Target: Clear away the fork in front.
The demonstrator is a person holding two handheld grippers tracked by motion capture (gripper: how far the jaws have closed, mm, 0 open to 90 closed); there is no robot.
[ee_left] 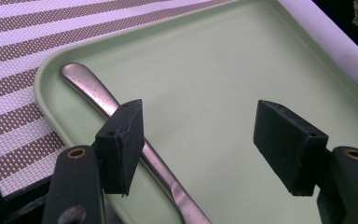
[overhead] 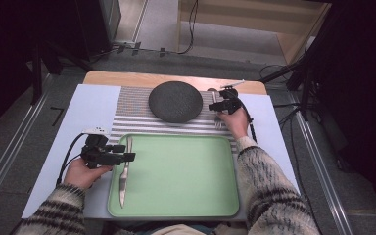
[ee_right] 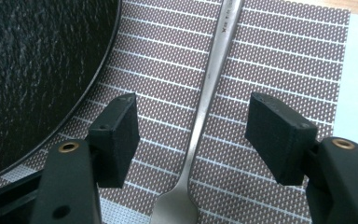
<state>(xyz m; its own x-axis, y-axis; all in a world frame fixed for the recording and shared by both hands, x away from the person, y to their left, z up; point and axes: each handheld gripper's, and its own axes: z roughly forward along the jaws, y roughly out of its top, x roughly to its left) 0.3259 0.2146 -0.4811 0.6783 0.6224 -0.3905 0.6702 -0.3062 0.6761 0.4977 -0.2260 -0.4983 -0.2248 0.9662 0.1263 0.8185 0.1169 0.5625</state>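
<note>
- We see the fork [ee_right: 205,107] lying flat on the striped mat [ee_right: 279,60], just right of the dark plate [ee_right: 37,70].
- Our right gripper [ee_right: 193,135] straddles the fork's neck, jaws wide, pads clear of it.
- The knife [ee_left: 107,100] lies along the green tray's [ee_left: 223,70] left edge.
- Our left gripper [ee_left: 198,140] hangs over the tray, jaws wide; the knife passes under one jaw, and we cannot tell if they touch.

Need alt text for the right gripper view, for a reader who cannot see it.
The right gripper stands with its two black jaws open on either side of a fork's handle, not touching it. The fork lies on a brown-and-white striped placemat, beside a dark round plate.
</note>
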